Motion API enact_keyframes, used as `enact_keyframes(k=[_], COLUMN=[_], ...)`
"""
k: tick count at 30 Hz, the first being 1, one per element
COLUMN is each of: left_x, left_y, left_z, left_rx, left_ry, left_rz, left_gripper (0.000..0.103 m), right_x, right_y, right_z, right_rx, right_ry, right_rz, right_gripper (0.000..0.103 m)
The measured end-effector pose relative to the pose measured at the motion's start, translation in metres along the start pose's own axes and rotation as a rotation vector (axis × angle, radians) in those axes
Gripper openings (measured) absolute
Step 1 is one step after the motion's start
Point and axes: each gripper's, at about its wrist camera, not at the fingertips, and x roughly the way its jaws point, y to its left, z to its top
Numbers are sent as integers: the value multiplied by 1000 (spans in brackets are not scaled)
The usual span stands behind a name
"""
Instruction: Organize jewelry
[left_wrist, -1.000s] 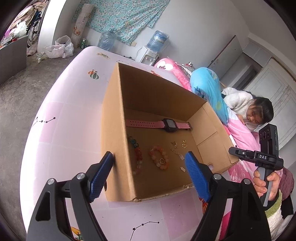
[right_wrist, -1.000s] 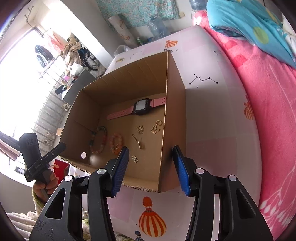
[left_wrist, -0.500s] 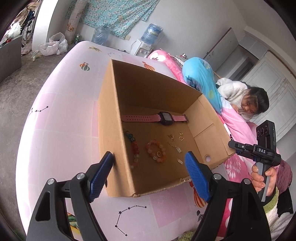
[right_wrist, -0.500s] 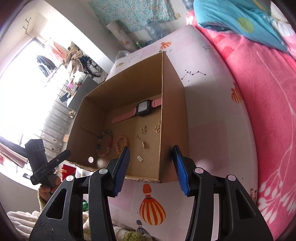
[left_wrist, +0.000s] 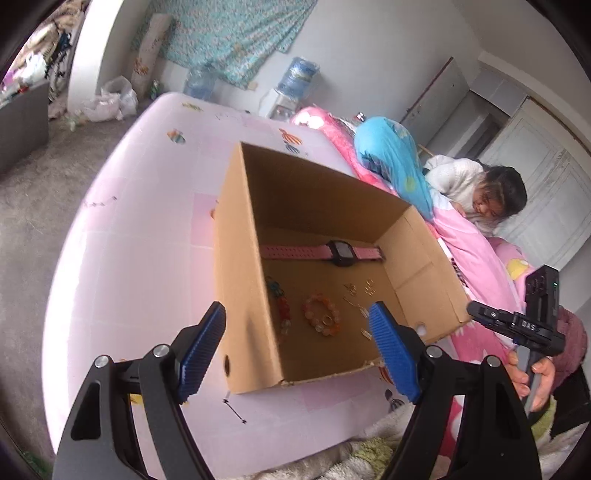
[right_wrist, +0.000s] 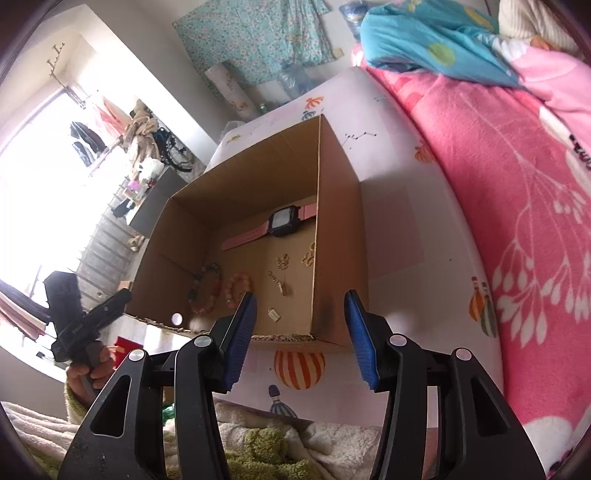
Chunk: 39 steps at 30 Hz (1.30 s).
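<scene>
An open cardboard box (left_wrist: 236, 295) (right_wrist: 336, 236) stands on a pink bed. On its floor lie a pink-strapped watch (left_wrist: 340, 253) (right_wrist: 282, 223), two bead bracelets (left_wrist: 321, 314) (right_wrist: 207, 288), and several small gold pieces (left_wrist: 358, 291) (right_wrist: 284, 262). My left gripper (left_wrist: 297, 354) is open and empty, above the box's near left corner. My right gripper (right_wrist: 299, 339) is open and empty, in front of the box's near right wall. Each gripper shows at the edge of the other's view.
A person (left_wrist: 480, 192) lies at the far right under a blue blanket (left_wrist: 395, 162) and a pink quilt (right_wrist: 498, 166). A fluffy cream blanket (right_wrist: 258, 443) lies at the near edge. Water bottles (left_wrist: 299, 74) and bags stand on the floor beyond the bed.
Both grippers have drawn back and up from the box, so it looks smaller and farther. Both stay open and empty. The jewelry has not moved.
</scene>
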Motion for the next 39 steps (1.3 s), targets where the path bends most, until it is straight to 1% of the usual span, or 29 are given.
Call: enact_keyframes(k=[3, 5, 7, 9, 12, 14, 16, 19, 20, 22, 24, 27, 31, 34, 37, 39], left_x=[-20, -30, -37, -41, -44, -45, -46, -46, -45, -40, -33, -19, -2, 13, 25, 30], left_y=[-3, -5, -8, -14, -24, -32, -41, -56, -61, -69, -75, -82, -89, -88, -85, -84], left_z=[0, -3, -6, -10, -15, -19, -24, -30, -32, -36, -40, -47, -56, -59, -62, -63], left_rx=[26, 35, 54, 77, 89, 92, 113, 174, 196, 238, 265, 283, 256, 204, 140, 131], left_ry=[-110, -147, -165, -175, -176, -176, -195, -211, -207, -178, -141, -56, 24, 80, 112, 120], left_rz=[93, 127, 158, 202, 285, 325, 360, 457, 480, 496, 484, 449, 430, 431, 446, 461], left_gripper=[81, 92, 96, 97, 97, 97, 97, 97, 97, 97, 97, 97, 97, 97, 97, 97], right_x=[-16, -23, -26, -25, -19, -12, -7, -2, -1, 0, 2, 7, 16, 24, 34, 39], right_y=[8, 16, 27, 33, 39, 43, 48, 58, 60, 67, 72, 75, 76, 75, 72, 68], right_z=[-13, -25, -40, -50, -61, -64, -65, -66, -66, -68, -70, -72, -74, -72, -67, -63], right_rx=[-49, -95, -139, -166, -148, -138, -142, -167, -176, -189, -197, -188, -158, -153, -141, -115], right_ry=[-65, -88, -97, -96, -80, -66, -63, -62, -60, -53, -41, -22, 5, 28, 60, 76], right_rz=[-66, -95, -122, -132, -93, -81, -87, -105, -109, -109, -104, -138, -181, -206, -235, -242], right_gripper=[63, 68, 73, 78, 80, 81, 83, 88, 89, 91, 94, 95, 95, 95, 95, 95])
